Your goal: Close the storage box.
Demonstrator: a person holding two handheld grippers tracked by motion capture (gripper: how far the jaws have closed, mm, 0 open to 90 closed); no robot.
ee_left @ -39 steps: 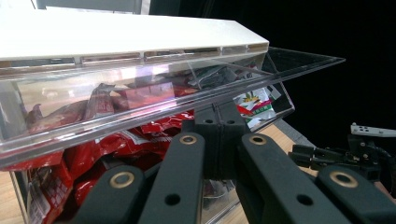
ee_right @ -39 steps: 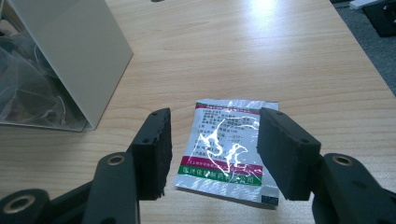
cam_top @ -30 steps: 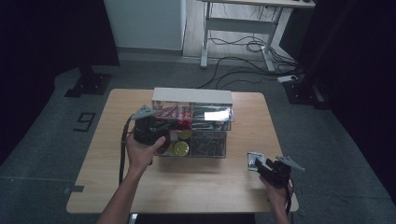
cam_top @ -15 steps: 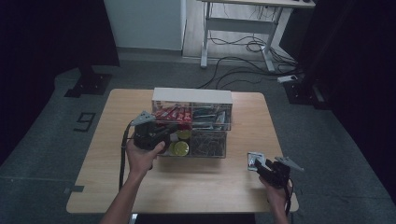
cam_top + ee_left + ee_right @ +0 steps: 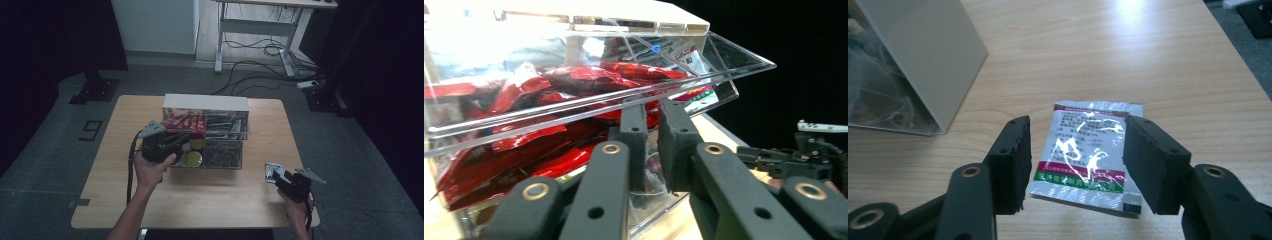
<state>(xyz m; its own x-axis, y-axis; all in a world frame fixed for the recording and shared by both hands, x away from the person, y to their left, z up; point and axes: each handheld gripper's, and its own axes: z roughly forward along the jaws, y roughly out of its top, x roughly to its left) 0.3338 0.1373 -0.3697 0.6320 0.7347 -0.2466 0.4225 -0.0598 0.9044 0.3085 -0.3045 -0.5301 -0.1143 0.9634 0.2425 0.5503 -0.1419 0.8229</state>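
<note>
A clear organiser box (image 5: 206, 102) with several bins stands mid-table. Its upper left bin (image 5: 574, 75), full of red packets (image 5: 524, 100), is tilted out toward me. My left gripper (image 5: 175, 141) sits at that bin's front; its jaws (image 5: 652, 125) are nearly together, pinching the bin's clear front lip. A silvery sachet (image 5: 1088, 155) with red and green bands lies flat on the wood, at the table's front right (image 5: 273, 171). My right gripper (image 5: 281, 177) hovers just over it, open, one jaw on each side of the sachet (image 5: 1075, 160).
Yellow round lids (image 5: 194, 159) and dark items (image 5: 222, 152) fill the lower bins. The box's beige side wall (image 5: 923, 50) stands left of the sachet. The wooden table (image 5: 225, 200) has bare room at the front; its right edge is close to the right hand.
The left gripper has shifted slightly at the box's front and the glare on the upper bins has gone. The right gripper stays over the sachet.
</note>
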